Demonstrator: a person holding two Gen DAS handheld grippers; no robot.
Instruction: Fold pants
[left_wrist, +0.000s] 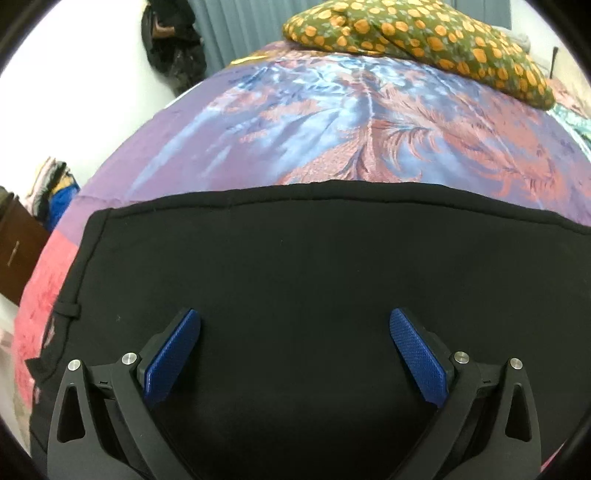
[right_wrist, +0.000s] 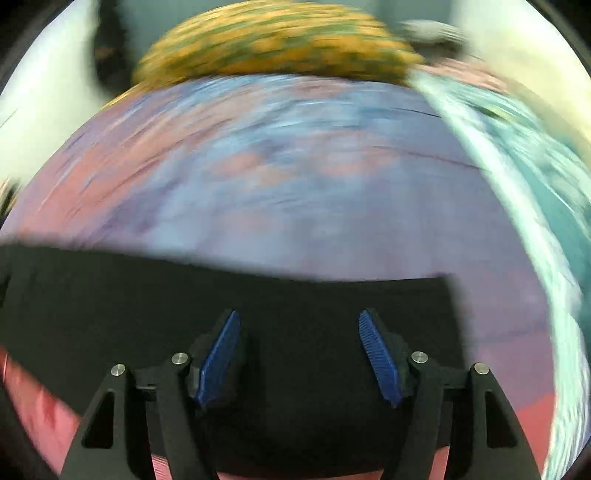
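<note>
**Both grippers over pants, nothing gripped**

Left wrist: left gripper (left_wrist: 295, 354) above the black fabric pants (left_wrist: 295, 266), blue-padded fingers (left_wrist: 417, 354) wide apart, empty. Pants lie flat on the purple-pink feather-print bedspread (left_wrist: 332, 129); orange-dotted olive pillow (left_wrist: 417, 40) behind.

Right wrist: blurred. Right gripper (right_wrist: 299, 354) above the pants' corner (right_wrist: 258, 314), fingers (right_wrist: 380, 358) apart, empty.

The whole right wrist view is smeared by motion: beyond the right gripper (right_wrist: 299, 317) the bedspread (right_wrist: 295, 192) pattern is only streaks, and the spotted pillow (right_wrist: 273, 44) behind it has no readable print. The black pants (right_wrist: 147, 295) under the fingers run off the lower and left edges. In the left wrist view the pants (left_wrist: 295, 266) run under the left gripper (left_wrist: 295, 317) and off the frame below and to the right
</note>
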